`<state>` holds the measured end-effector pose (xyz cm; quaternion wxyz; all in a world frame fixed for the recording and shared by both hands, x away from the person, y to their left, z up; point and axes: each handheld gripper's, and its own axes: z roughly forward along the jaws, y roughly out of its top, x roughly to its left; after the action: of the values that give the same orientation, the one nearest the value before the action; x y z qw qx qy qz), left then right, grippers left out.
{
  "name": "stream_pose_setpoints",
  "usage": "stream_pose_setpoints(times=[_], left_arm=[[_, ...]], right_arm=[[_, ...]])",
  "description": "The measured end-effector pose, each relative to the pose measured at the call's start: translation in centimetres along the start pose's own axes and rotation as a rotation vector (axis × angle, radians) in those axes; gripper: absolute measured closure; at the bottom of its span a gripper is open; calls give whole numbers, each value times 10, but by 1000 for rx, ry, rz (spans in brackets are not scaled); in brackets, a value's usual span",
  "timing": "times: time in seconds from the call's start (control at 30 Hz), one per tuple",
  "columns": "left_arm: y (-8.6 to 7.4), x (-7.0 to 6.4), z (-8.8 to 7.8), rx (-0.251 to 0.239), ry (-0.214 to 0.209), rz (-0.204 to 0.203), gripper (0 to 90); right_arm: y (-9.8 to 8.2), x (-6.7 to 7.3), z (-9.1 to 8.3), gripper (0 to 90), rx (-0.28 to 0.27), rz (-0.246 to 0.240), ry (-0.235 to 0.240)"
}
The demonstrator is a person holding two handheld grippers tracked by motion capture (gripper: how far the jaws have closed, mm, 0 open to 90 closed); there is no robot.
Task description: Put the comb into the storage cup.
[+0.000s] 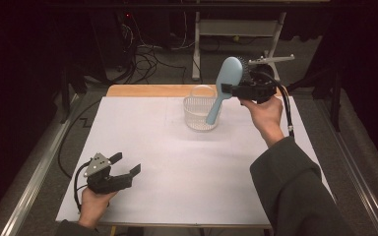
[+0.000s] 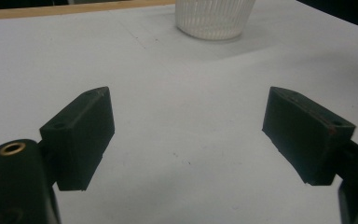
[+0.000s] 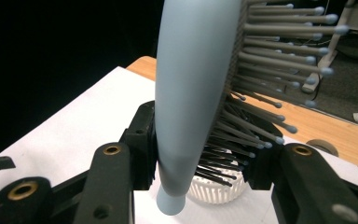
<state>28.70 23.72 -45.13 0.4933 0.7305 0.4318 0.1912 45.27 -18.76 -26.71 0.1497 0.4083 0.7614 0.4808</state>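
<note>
The right gripper (image 1: 234,90) pinches a light blue hairbrush (image 1: 225,86) at the base of its paddle, where head meets handle. One pad presses the smooth back, the other sinks into the bristles, as the right gripper view shows (image 3: 193,93). In the high view the brush hangs in the air at about 1 o'clock from the middle of the tabletop (image 1: 177,187), head up and leaning toward 1 o'clock, handle slanting down toward 7 o'clock. The handle's tip sits in front of, or just above, the mouth of a clear ribbed cup (image 1: 200,114); whether it is already inside the rim I cannot tell. In the right gripper view the cup (image 3: 219,191) lies directly below and behind the handle end, so the two look lined up.

The left gripper (image 1: 126,169) rests low at about 8 o'clock with its jaws spread wide and nothing between them; its own view looks across bare white tabletop (image 2: 177,130) toward the cup (image 2: 214,18) at 12 o'clock.

My reading is that the pickup is done and the brush is carried to the cup, so the work is well past halfway. What looks left is lowering the handle into the cup, letting go, and checking that the cup stays upright under a top-heavy brush.

No brand, label or writing can be read on the brush, the cup or the grippers.
</note>
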Motion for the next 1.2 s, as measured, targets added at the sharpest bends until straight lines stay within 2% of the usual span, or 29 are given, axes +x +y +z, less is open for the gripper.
stream_pose_setpoints(times=[0.53,0.7,1.2], left_arm=[[0,0,1,6,-8,-2,159],[0,-1,1,7,-10,-2,160],[0,-1,0,6,-15,-4,160]], right_arm=[[14,-3,6,559,-27,11,-31],[18,-1,12,558,-23,-1,-46],[18,-3,30,558,-27,3,-89]])
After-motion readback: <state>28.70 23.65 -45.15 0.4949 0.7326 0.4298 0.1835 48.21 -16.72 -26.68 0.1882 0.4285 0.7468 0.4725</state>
